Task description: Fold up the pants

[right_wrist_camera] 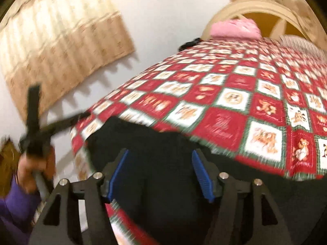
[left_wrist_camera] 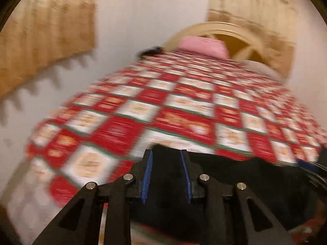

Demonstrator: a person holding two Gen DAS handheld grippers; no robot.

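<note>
Black pants lie bunched on the near edge of a bed covered by a red, white and green patchwork quilt. My left gripper has its blue pads close together with a fold of the black cloth pinched between them. In the right wrist view the pants spread dark below my right gripper, whose jaws stand wide apart and do not press the cloth. A hand in a purple sleeve holds the other gripper's handle at the far left. Both views are blurred.
A pink pillow rests against the arched cream headboard at the bed's far end. A small dark object sits on the far left corner. A beige curtain hangs on the white wall to the left.
</note>
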